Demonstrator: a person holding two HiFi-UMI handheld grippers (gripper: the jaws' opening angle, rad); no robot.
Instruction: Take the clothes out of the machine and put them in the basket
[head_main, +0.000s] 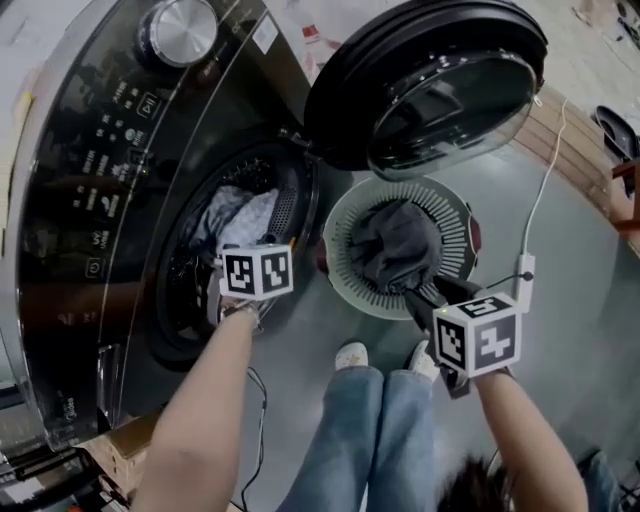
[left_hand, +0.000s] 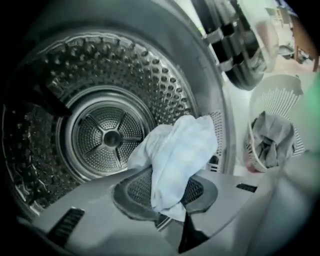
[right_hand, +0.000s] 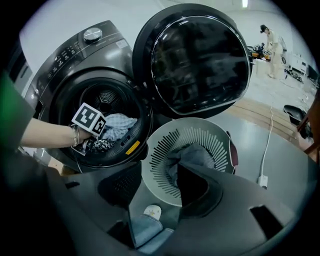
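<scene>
The left hand-held gripper (left_hand: 170, 200) has pale grey jaws with dark, mesh-patterned oval pads and narrow black slots. The right hand-held gripper (right_hand: 160, 187) looks dark grey to black, with a similar mesh pad. Each carries a white cube (head_main: 257, 272) printed with black square markers. Near the right one, a thin black wire (head_main: 500, 283) meets a small white box (head_main: 524, 268) on a long white cable (head_main: 541, 195). The person wears blue jeans (head_main: 350, 440), pale shoes (head_main: 351, 355) and a bracelet (right_hand: 76, 136) on the left wrist.
</scene>
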